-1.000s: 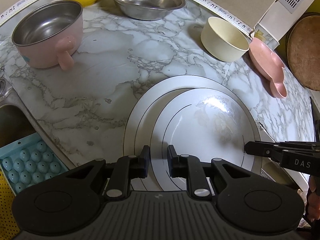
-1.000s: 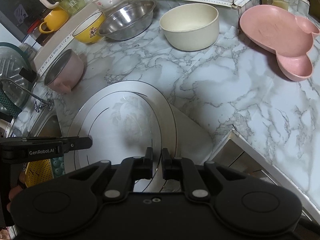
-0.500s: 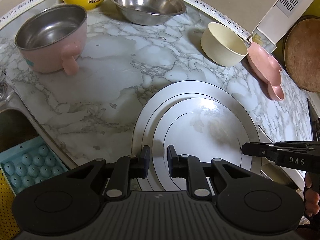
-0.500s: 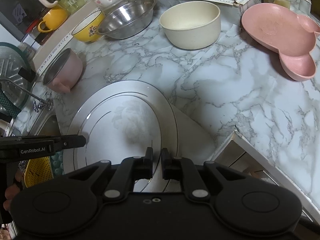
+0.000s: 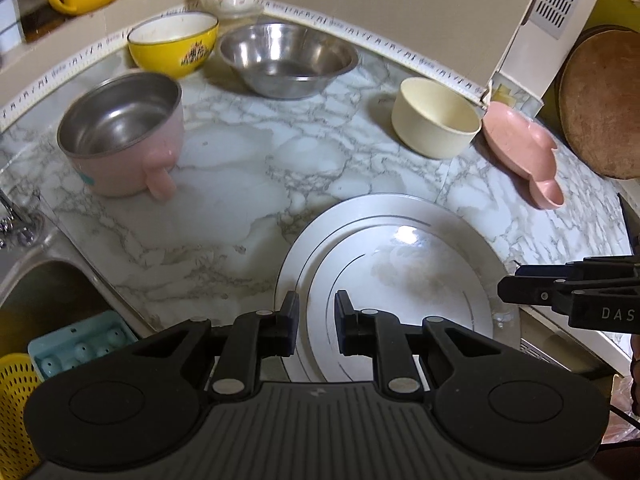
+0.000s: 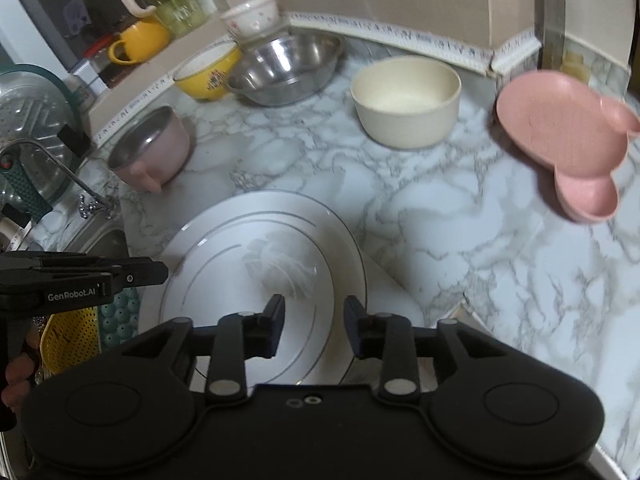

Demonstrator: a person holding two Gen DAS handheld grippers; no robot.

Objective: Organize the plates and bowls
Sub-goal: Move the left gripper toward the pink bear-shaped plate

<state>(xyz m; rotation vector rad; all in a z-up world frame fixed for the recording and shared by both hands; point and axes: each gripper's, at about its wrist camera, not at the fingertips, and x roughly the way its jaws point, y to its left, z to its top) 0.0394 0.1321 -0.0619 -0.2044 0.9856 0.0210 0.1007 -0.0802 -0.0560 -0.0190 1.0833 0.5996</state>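
Worktop [image 5: 248, 184]: marble-look, smooth, slight sheen. Stacked plates [image 5: 400, 264]: glossy white glazed w/ thin silver rings. Steel bowl [image 5: 288, 60]: brushed metal, shiny. Pink bowl [image 5: 120, 136]: matt plastic outside, steel liner. Cream bowl [image 5: 436, 120] & pink divided dish [image 5: 520, 148]: matt plastic. Round board [image 5: 604, 100]: rough wood.

plates [image 5: 400, 280] white, thin silver rings (faint floral centre); counter [image 5: 240, 184] grey-veined white marble; divided dish [image 6: 560, 136] pink; bowl [image 5: 436, 124] cream

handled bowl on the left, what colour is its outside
Pink outside, bare steel inside; the handled bowl shows best in the left wrist view.
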